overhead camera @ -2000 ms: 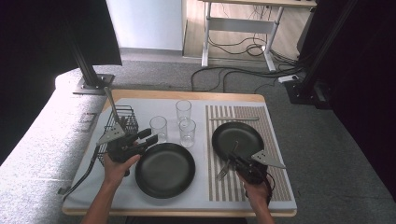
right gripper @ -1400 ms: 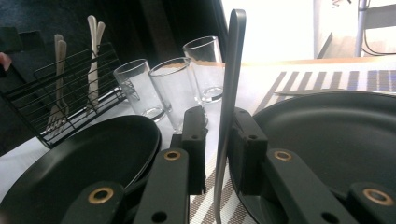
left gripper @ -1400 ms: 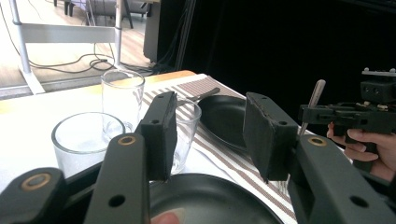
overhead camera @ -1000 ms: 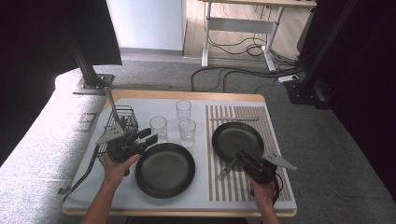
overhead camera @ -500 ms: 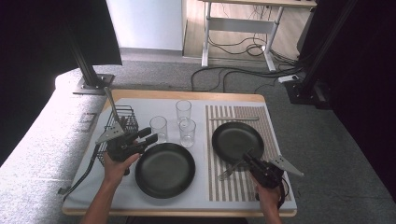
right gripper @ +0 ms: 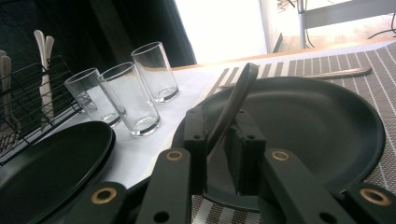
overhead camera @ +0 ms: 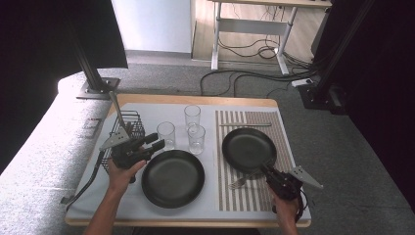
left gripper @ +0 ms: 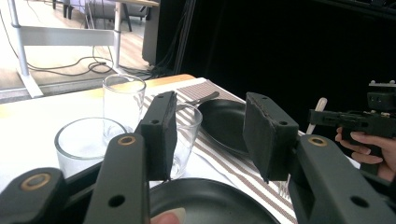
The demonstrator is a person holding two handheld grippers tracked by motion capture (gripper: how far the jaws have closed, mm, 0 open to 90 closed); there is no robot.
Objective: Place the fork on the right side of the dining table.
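The right gripper [overhead camera: 268,171] is drawing back toward the near right corner of the brown-and-white striped place mat [overhead camera: 286,128]. Over the last two seconds it has slid away from the rim of the round black plate on the mat [overhead camera: 247,147], and the slim metal fork [overhead camera: 242,181] is coming with it. Its jaws are pinching the fork's handle: in the right gripper view the two pads are closing on the dark stem, whose rounded end [right gripper: 246,72] is sticking up above them. In the high view the tines are trailing low over the stripes, just beside the plate's near edge. That suggests the fork is being shifted off the plate's side and carried to a setting spot on the mat, so the placing is probably under way but not finished. The left gripper [overhead camera: 157,142] is staying where it was, between the black wire cutlery basket [overhead camera: 128,122] and the second round black plate on the white cloth [overhead camera: 172,178]. Its jaws are standing wide apart with nothing between them, and the three clear drinking glasses [overhead camera: 196,138] are standing untouched.
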